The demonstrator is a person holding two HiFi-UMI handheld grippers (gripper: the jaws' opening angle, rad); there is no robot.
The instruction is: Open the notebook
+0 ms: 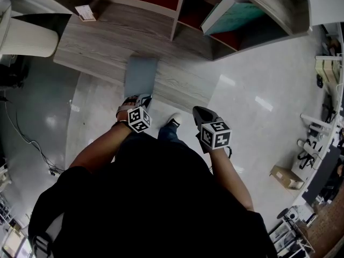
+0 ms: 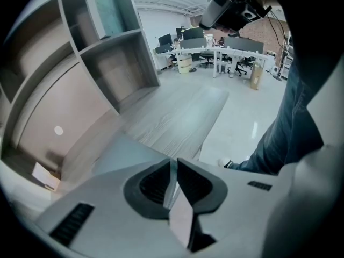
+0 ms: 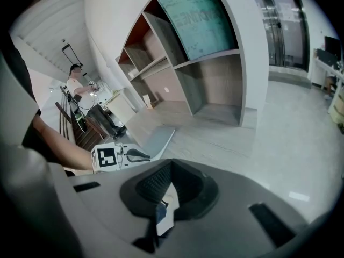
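A grey-blue notebook (image 1: pixel 141 74) lies closed on the wooden desk (image 1: pixel 107 42), near its front edge. My left gripper (image 1: pixel 141 99) sits at the notebook's near edge. In the left gripper view the jaws (image 2: pixel 173 164) stand almost together with a thin pale edge of the notebook (image 2: pixel 121 156) cover pinched between the pads. My right gripper (image 1: pixel 200 112) hangs to the right, off the desk and over the floor. Its jaws (image 3: pixel 167 183) are shut with nothing in them. From the right gripper view the notebook (image 3: pixel 156 140) shows beside the left gripper (image 3: pixel 134 155).
A shelf unit behind the desk holds a teal book (image 1: pixel 235 12). A small card (image 1: pixel 85 12) lies at the desk's far left. A white chair (image 1: pixel 24 36) stands left, a cardboard box (image 1: pixel 286 177) on the floor right. A person (image 3: pixel 80 87) stands in the background.
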